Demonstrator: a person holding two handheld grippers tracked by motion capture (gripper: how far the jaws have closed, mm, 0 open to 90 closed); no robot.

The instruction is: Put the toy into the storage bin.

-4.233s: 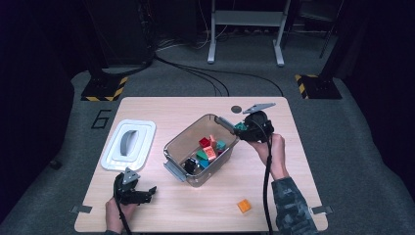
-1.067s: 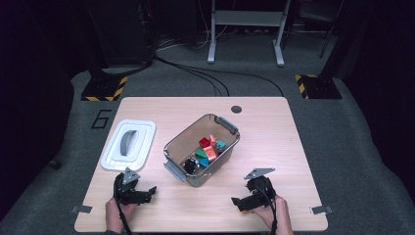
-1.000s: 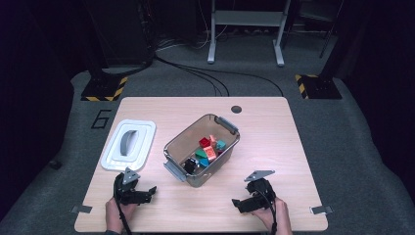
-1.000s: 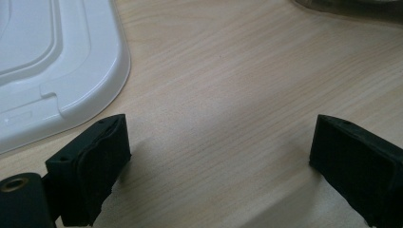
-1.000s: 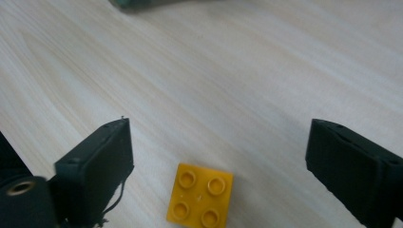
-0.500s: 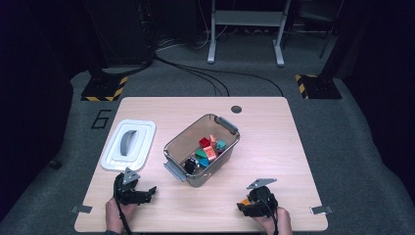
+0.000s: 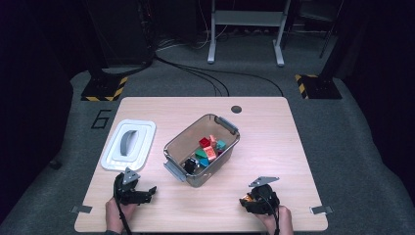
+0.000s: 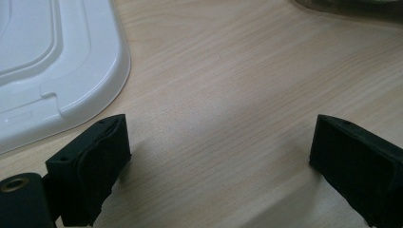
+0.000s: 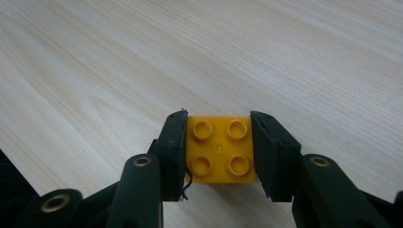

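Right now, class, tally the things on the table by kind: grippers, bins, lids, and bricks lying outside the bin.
Grippers: 2, the left gripper and the right gripper
Bins: 1, the clear bin
Lids: 1, the white lid
Bricks outside the bin: 1, the yellow brick
Total: 5

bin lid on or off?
Off. The white lid lies flat on the table left of the bin, whose top is open with the blocks inside showing.

Your high view looked forward and down from above the table's [image 7: 274, 122] near edge, taking in all four corners. Your left gripper view sat close over the near-left wood beside the white lid [image 8: 52, 61]. Your right gripper view hugged the near-right tabletop.
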